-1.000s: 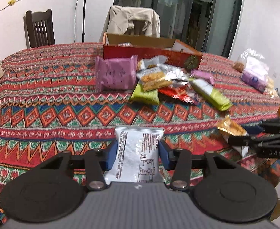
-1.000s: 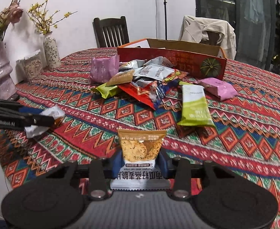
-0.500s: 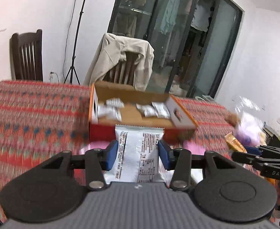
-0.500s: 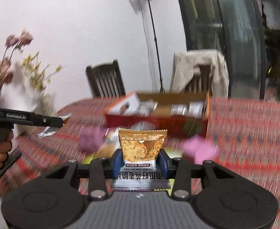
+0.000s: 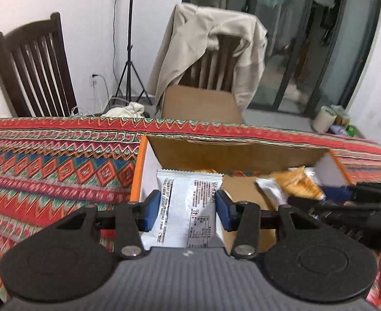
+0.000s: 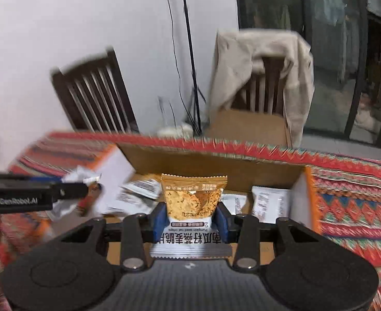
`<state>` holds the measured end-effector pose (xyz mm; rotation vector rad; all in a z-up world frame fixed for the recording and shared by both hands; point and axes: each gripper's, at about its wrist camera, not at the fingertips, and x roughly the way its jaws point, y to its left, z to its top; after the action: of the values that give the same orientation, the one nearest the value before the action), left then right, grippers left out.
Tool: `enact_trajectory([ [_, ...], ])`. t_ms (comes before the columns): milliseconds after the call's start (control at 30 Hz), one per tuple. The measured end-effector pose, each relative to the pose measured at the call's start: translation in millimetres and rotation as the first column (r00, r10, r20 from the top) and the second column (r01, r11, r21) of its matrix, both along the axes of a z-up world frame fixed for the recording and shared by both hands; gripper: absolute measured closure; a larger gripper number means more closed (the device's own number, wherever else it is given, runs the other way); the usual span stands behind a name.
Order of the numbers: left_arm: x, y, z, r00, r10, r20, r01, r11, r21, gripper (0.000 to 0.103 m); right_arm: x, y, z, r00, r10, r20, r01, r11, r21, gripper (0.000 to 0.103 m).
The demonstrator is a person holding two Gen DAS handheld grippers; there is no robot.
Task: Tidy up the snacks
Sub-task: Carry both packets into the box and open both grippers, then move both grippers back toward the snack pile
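My left gripper is shut on a silver snack packet and holds it over the left end of the open cardboard box. My right gripper is shut on an orange crisp packet and holds it over the middle of the same box. The right gripper with its orange packet shows at the right of the left wrist view. The left gripper with its silver packet shows at the left of the right wrist view. Several silver packets lie inside the box.
The box stands on a table with a red patterned cloth. Behind the far table edge are a dark wooden chair, a chair draped with a beige jacket, a light-stand tripod and a brown carton.
Both grippers have moved forward from the near table edge, past the snack pile, to above the open box. Each still holds its packet.
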<state>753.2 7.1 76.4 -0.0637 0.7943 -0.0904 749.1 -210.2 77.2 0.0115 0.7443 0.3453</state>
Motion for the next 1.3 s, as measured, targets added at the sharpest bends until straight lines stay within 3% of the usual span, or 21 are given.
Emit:
enact_trajectory([
  [167, 45.7, -3.5, -24.5, 0.998, 0.044, -0.043, -0.042, 0.998, 0.052, 0.051, 65.0, 34.2, -38.9, 0.992, -0.022, -0.123, 0.013, 0.997, -0.070, 0.062],
  [200, 49.7, -2.2, -25.9, 0.998, 0.043, -0.040, -0.042, 0.999, 0.034, 0.048, 68.8, 38.0, -42.7, 0.991, -0.026, -0.134, 0.016, 0.997, -0.073, 0.061],
  [267, 51.4, 2.0, -25.5, 0.998, 0.033, -0.051, -0.035, 0.999, -0.020, 0.040, 78.4, 40.6, -49.5, 0.988, -0.031, -0.155, 0.023, 0.998, -0.053, 0.049],
  [333, 45.8, 4.4, -19.9, 0.999, 0.025, -0.025, -0.026, 0.999, -0.036, 0.032, 80.2, 37.3, -49.5, 0.991, -0.029, -0.130, 0.024, 0.999, -0.042, 0.042],
  [567, 5.0, 11.5, 18.9, 1.000, -0.014, 0.009, 0.014, 1.000, -0.005, 0.029, 53.5, 11.6, -13.3, 0.999, -0.029, -0.040, 0.028, 0.999, -0.035, 0.036],
  [667, -25.7, 12.6, 43.6, 0.999, -0.035, 0.036, 0.034, 0.999, 0.021, 0.025, 29.8, -4.3, 14.2, 1.000, -0.026, -0.007, 0.026, 0.999, -0.040, 0.034],
  [733, -52.0, 13.6, 62.0, 0.997, -0.054, 0.056, 0.053, 0.998, 0.027, 0.021, 11.9, -15.0, 31.2, 1.000, -0.025, 0.011, 0.026, 0.999, -0.048, 0.026],
  [1000, -177.0, 17.2, 114.7, 0.975, -0.155, 0.159, 0.151, 0.988, 0.038, 0.013, -97.6, -53.0, 89.8, 0.990, 0.002, 0.138, 0.016, 0.992, -0.124, 0.017],
  [1300, -330.3, 13.6, 119.8, 0.933, -0.216, 0.287, 0.212, 0.976, 0.048, 0.004, -251.8, -80.0, 113.3, 0.954, 0.029, 0.298, 0.019, 0.987, -0.159, 0.006],
])
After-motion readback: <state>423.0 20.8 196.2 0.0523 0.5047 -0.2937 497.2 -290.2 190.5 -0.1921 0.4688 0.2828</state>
